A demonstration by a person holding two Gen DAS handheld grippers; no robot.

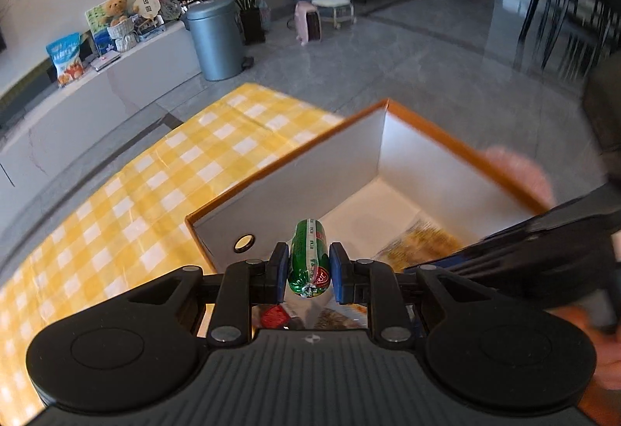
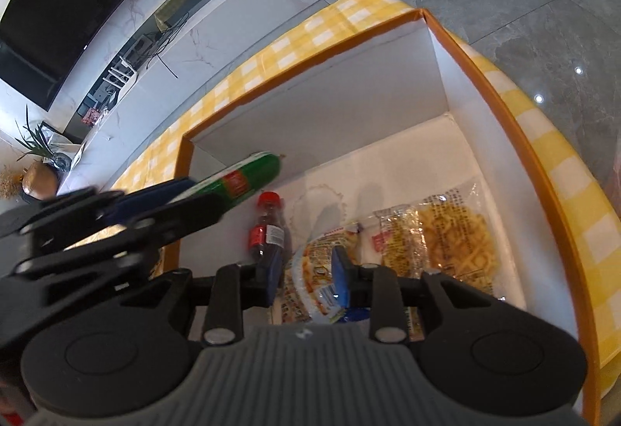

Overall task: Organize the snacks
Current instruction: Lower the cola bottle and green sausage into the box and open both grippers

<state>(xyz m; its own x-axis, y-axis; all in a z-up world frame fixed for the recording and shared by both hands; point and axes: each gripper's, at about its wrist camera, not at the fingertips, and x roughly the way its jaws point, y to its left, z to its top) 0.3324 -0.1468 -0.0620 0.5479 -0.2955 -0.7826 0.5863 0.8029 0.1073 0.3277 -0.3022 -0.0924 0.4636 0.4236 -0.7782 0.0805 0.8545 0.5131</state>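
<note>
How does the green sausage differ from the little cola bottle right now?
The green sausage is clamped in the left gripper, held above the box floor; the cola bottle lies loose on that floor. The sausage is green-wrapped with a red label; the bottle is dark with a red cap. Both are inside the orange box's outline.

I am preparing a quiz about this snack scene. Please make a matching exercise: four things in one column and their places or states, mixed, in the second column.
Things:
1. green sausage
2. small cola bottle
3. noodle packets
4. right tongs

Places or states:
A. lying flat on the floor of the orange box
B. open, holding nothing
C. clamped in the left tongs
D. in the box near its left wall

Pairs: 1-C, 2-D, 3-A, 4-B
</note>
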